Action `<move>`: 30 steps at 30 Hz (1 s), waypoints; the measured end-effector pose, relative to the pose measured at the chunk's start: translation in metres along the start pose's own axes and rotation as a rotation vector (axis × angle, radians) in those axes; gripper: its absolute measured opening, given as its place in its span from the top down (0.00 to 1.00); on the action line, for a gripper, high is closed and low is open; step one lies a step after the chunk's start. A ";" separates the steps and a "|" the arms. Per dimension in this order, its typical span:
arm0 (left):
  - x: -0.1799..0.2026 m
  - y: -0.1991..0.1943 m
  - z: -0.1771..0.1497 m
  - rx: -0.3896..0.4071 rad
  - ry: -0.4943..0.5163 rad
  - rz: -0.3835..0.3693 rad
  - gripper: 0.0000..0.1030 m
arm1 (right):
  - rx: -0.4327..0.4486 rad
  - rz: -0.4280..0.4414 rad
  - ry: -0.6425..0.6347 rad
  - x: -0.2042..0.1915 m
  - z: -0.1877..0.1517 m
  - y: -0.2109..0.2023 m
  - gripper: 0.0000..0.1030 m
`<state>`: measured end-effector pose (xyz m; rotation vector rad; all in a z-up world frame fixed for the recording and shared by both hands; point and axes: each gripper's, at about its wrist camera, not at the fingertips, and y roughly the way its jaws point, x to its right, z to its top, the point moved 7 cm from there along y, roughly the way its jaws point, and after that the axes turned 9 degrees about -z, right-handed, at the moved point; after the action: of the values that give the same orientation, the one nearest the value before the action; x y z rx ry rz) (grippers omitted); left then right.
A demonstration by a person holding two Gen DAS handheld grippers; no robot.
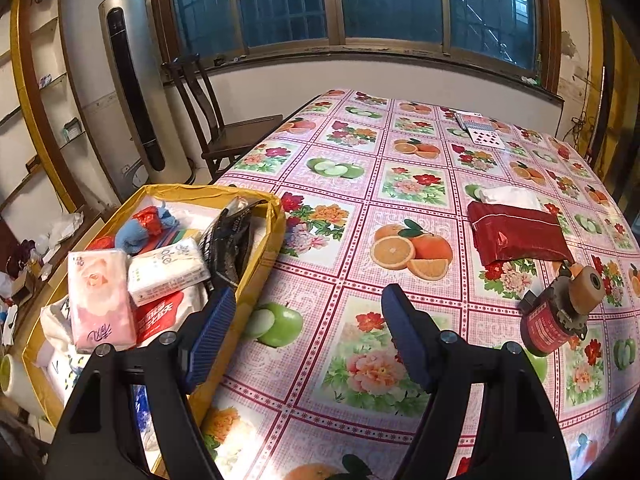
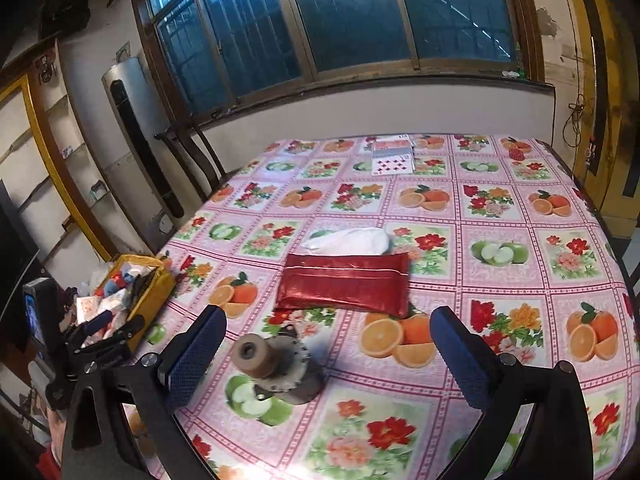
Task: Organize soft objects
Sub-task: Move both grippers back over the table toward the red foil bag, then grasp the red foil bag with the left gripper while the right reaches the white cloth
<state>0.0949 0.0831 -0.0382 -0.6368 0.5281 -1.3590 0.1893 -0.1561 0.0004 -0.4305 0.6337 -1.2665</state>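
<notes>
- While 2 handheld grippers hover over a table (image 2: 500,216) dressed in a fruit-and-flower cloth, both stand with fingers spread and nothing between them.
- Left gripper (image 1: 308,312): blue pads apart, its left finger (image 1: 212,328) hanging over the rim of a yellow box (image 1: 256,268) at the table's left edge.
- Box contents: a pink tissue pack (image 1: 100,300), a white tissue pack (image 1: 168,270), a blue cloth (image 1: 140,232) and a dark mesh item (image 1: 232,240), piled together with other packs beneath.
- Right gripper (image 2: 328,344): fingers wide apart, empty, low over the table's middle.
- Red pack (image 2: 348,286): flat on the cloth beyond the right gripper, well apart from the box.
- White pouch (image 2: 352,242): just behind the red pack, touching or nearly touching its far edge; which, cannot be told.
- Spool (image 2: 276,364): a tan roller on a toothed metal base with a red body, lying on its side near the right gripper's left finger (image 2: 196,356).
- Playing cards (image 2: 392,158): spread near the far edge below the window (image 2: 320,16).
- Left of the table: a wooden chair (image 1: 224,128) and a tall silver air conditioner (image 1: 136,92) against the wall.
</notes>
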 end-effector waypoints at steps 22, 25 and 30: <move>0.042 0.073 0.035 -0.167 -0.003 -0.139 0.27 | -0.437 0.325 0.524 0.037 0.006 0.182 0.01; 0.032 0.078 0.031 -0.174 -0.029 -0.125 0.27 | -0.562 0.493 0.550 -0.004 -0.003 0.187 0.01; 0.012 0.083 0.027 -0.206 -0.079 -0.109 0.27 | -0.735 0.702 0.448 -0.080 -0.008 0.186 0.01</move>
<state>0.1748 0.0823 -0.0759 -0.8953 0.5810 -1.3857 0.3079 -0.0308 -0.1056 -0.4593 1.4959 -0.4141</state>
